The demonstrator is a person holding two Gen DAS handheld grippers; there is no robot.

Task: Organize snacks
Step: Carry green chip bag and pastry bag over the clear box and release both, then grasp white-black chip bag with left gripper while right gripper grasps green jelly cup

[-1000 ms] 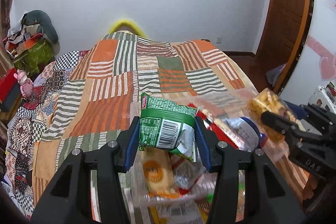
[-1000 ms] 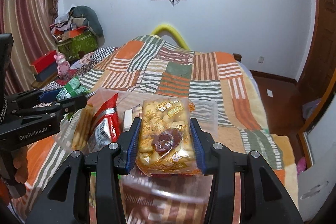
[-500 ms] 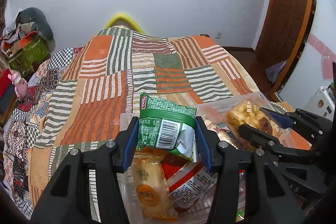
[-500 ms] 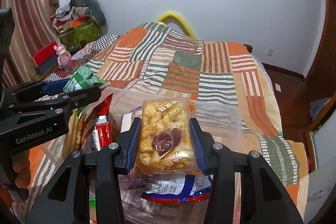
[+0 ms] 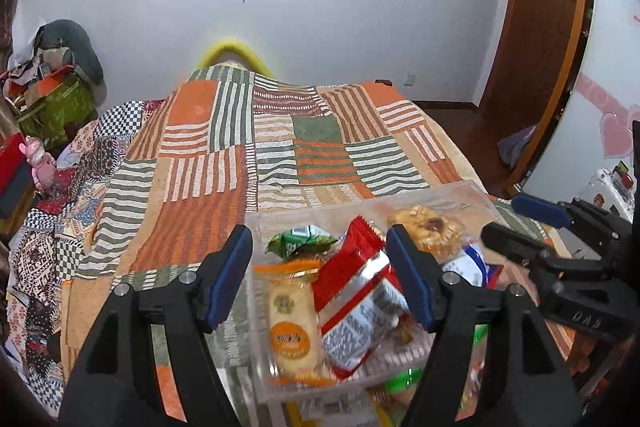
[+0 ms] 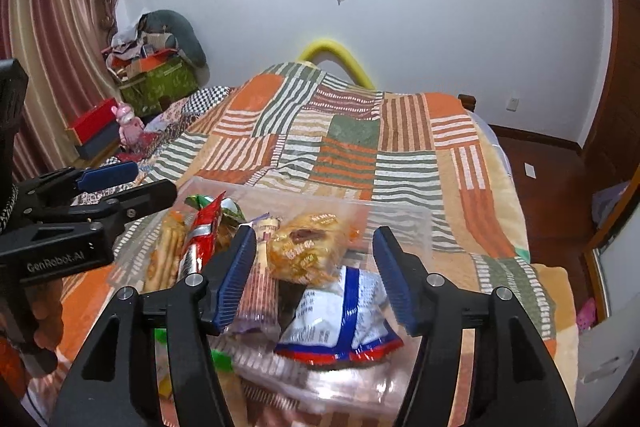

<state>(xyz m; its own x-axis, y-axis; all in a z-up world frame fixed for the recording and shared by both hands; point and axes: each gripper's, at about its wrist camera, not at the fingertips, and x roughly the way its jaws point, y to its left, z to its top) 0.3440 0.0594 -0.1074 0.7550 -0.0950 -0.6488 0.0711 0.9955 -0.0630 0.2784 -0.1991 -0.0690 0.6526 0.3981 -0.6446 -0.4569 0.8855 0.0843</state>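
Observation:
A clear plastic box (image 5: 360,203) (image 6: 400,211) rests on the striped blanket. A green packet (image 5: 300,239) (image 6: 208,203) lies loose in its far left part. Beside it are a red packet (image 5: 356,291) (image 6: 200,239) and an orange-label biscuit packet (image 5: 290,327). A yellow cookie packet (image 6: 308,247) (image 5: 428,229) lies free in the box on a white and blue bag (image 6: 340,311), next to a stick-biscuit packet (image 6: 260,275). My left gripper (image 5: 318,275) (image 6: 140,183) and right gripper (image 6: 316,273) (image 5: 516,223) hover over the box, jaws opening, pads touching nothing.
The patchwork blanket (image 5: 200,179) covers the bed beyond the box. More snack wrappers (image 5: 400,383) lie under the box's near edge. A cluttered pile (image 6: 156,71) and a pink toy (image 6: 128,123) sit at the far left. A wooden door (image 5: 536,27) stands on the right.
Both grippers have let go: the green packet left the left jaws, the cookie packet left the right jaws, and both now lie in the box. Both jaws stand wider.

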